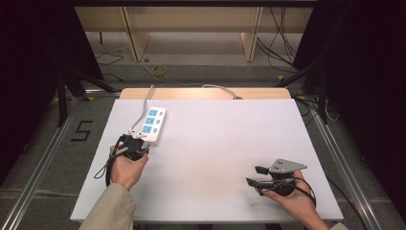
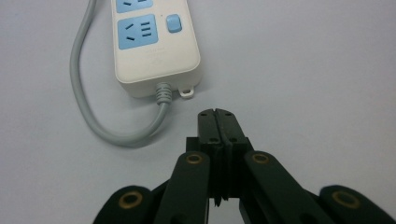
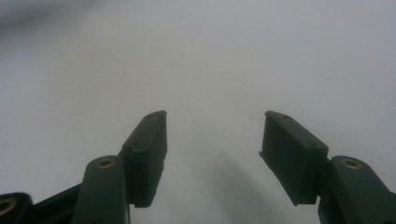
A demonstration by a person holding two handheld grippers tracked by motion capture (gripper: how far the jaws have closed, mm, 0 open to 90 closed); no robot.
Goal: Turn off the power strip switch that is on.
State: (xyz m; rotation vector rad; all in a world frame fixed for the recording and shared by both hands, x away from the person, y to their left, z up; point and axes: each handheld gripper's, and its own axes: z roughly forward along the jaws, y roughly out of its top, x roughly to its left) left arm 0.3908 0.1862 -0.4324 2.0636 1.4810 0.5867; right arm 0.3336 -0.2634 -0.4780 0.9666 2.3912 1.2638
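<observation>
Power strip: a white power strip [image 1: 152, 123] with blue sockets lies on the left far part of the white counter [image 1: 210, 143]; its near end is just beyond the left claw
Cord: a grey cord [image 2: 93, 116] leaves the strip's near end, loops to the left and runs back along its side; in the high view it trails off the far edge of the counter
Left claw: the left claw [image 2: 217, 115] has its jaws pressed together with nothing between them; its tips sit near the strip's near end, just right of the cord's exit, apart from both
Right claw: the right claw [image 3: 212, 140] stands wide and empty over bare counter; in the high view it rests at the right near corner, well apart from the strip
In the way: nothing lies between the left claw and the strip
Writing: a black mark shaped like a 5 [image 1: 82, 130] is on the floor left of the counter; faint embossed marks on the strip are too small to read
View differences: the left gripper view shows a blue button [image 2: 173, 23] and a small mounting tab [image 2: 187, 92] on the strip; the high view shows cables on the floor [image 1: 158, 71] beyond the counter
</observation>
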